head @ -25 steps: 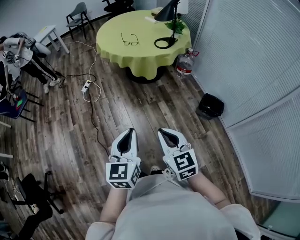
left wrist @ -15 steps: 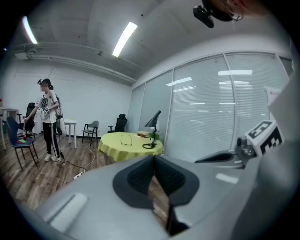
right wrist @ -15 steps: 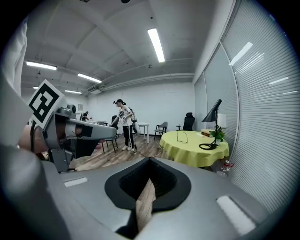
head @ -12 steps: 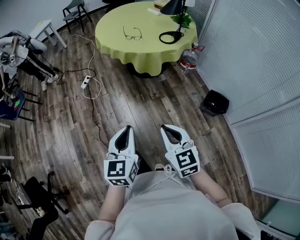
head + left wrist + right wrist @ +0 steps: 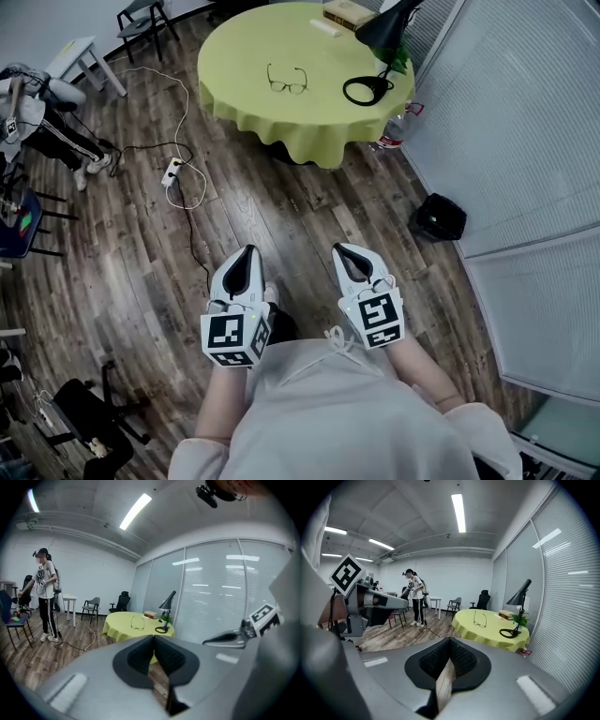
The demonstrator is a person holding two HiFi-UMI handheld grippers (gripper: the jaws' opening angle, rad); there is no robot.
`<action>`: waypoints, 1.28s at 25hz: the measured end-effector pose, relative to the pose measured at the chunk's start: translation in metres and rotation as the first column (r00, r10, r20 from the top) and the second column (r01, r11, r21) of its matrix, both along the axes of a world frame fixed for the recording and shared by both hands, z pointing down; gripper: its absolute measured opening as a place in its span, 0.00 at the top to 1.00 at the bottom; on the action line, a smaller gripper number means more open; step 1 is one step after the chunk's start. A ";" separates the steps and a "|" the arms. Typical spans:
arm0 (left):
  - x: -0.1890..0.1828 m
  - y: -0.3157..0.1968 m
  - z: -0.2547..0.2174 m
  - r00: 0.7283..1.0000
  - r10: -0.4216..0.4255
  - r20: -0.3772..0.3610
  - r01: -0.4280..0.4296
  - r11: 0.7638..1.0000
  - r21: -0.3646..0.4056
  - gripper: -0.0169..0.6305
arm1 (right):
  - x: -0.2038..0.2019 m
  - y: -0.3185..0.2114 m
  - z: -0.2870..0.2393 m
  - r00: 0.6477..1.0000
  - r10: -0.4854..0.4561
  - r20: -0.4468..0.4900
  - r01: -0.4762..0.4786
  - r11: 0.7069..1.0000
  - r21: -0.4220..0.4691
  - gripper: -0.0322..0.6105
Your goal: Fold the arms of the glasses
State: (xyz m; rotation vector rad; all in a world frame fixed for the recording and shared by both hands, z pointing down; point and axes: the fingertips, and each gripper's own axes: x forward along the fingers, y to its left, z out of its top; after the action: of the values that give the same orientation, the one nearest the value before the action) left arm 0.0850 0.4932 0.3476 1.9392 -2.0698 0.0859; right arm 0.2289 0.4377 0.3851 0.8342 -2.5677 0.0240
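Entry 1, thin dark-framed glasses [image 5: 288, 86]: lying on the round table draped in a yellow-green cloth [image 5: 244, 56], arms unfolded, nothing touching them. From my seat they sit well apart from both tongs, across a stretch of dark wooden plank floor [image 5: 281, 206], ahead of the two tips and roughly between their lines in the head view

Entry 2, left tongs [image 5: 246, 255]: clenched, pads pressed together, empty; only floor shows through the slit behind the pads in the left gripper view, with the glasses small above the tips

Entry 3, right tongs [image 5: 345, 251]: likewise clenched and empty, held beside the left pair, apart from it; the right gripper view puts the glasses above and to the right of the tips

Entry 4, black desk lamp [image 5: 382, 28]: on the same table, right of the glasses

Entry 5, stack of books [image 5: 347, 13]: at the table's far edge
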 end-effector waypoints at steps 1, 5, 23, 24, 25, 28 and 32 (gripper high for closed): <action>-0.017 -0.008 -0.001 1.000 0.004 0.001 -0.004 1.000 0.002 0.96 | -0.015 -0.009 -0.001 1.000 0.008 0.000 -0.008 1.000 0.003 0.95; -0.083 -0.035 -0.004 1.000 0.021 0.004 -0.021 1.000 -0.004 0.96 | -0.075 -0.040 -0.005 0.999 0.040 0.009 -0.040 0.999 0.002 0.95; -0.218 -0.174 0.022 0.999 0.010 -0.032 -0.012 0.999 -0.048 0.96 | -0.190 -0.191 0.021 0.995 0.097 -0.005 -0.097 0.994 -0.058 0.95; -0.221 -0.188 0.022 1.000 0.008 -0.026 -0.010 0.999 -0.048 0.96 | -0.193 -0.206 0.023 0.996 0.094 -0.004 -0.094 0.994 -0.060 0.95; -0.225 -0.203 0.023 1.000 0.005 -0.020 -0.006 0.999 -0.049 0.96 | -0.197 -0.222 0.024 0.996 0.089 -0.004 -0.090 0.994 -0.060 0.95; -0.237 -0.255 0.023 1.000 -0.003 -0.011 0.003 0.999 -0.052 0.96 | -0.208 -0.273 0.026 0.997 0.074 -0.007 -0.075 0.996 -0.057 0.95; -0.244 -0.338 0.023 1.000 0.007 -0.012 -0.008 0.998 -0.058 0.96 | -0.210 -0.356 0.024 0.996 0.094 -0.001 -0.094 0.994 -0.051 0.95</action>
State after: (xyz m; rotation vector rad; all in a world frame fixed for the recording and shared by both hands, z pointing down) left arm -0.1587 0.1555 0.3702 1.9085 -2.0296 0.1343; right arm 0.0184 0.0815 0.4092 0.9353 -2.5158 0.1185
